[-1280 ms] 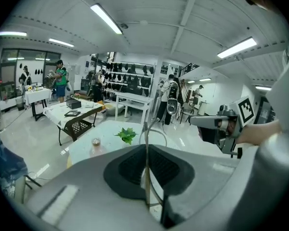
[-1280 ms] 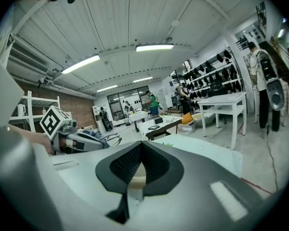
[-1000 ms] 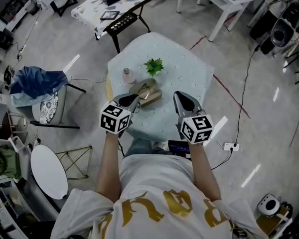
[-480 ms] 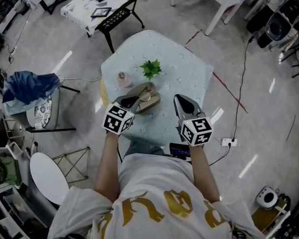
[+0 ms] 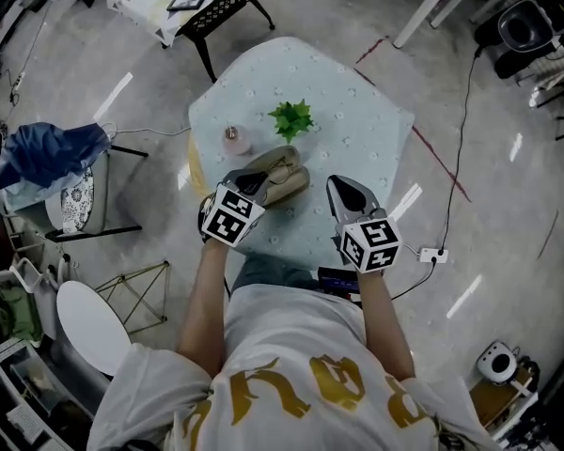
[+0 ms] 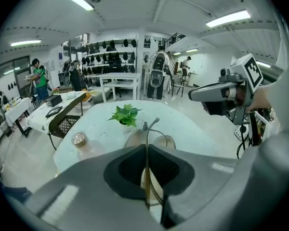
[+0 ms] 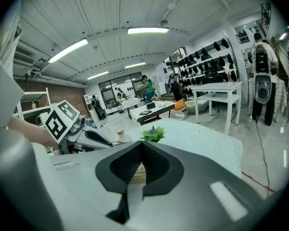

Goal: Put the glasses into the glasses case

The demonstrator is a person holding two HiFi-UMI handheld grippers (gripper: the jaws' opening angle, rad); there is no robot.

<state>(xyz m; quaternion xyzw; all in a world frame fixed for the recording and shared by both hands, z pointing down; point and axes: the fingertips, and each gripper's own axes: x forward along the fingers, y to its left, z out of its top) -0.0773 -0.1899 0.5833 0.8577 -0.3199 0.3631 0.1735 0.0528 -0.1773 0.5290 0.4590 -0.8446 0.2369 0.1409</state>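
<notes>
Both your forearms reach forward from your torso, bare below the short sleeves, the left forearm [image 5: 199, 301] angled toward 12 o'clock and the right forearm [image 5: 383, 319] leaning slightly toward 11. Your left gripper [image 5: 255, 182] points toward 1 o'clock, marker cube tilted on top, its jaws pressed together on a thin wire arm of the glasses [image 6: 145, 128]. Your right gripper [image 5: 339, 187] points toward 11 o'clock, jaws closed tip to tip with nothing between them. The two grippers sit level, near each other but apart.

Head view steeply down over the table [image 5: 357, 130]; both gripper views low, close, across it.
</notes>
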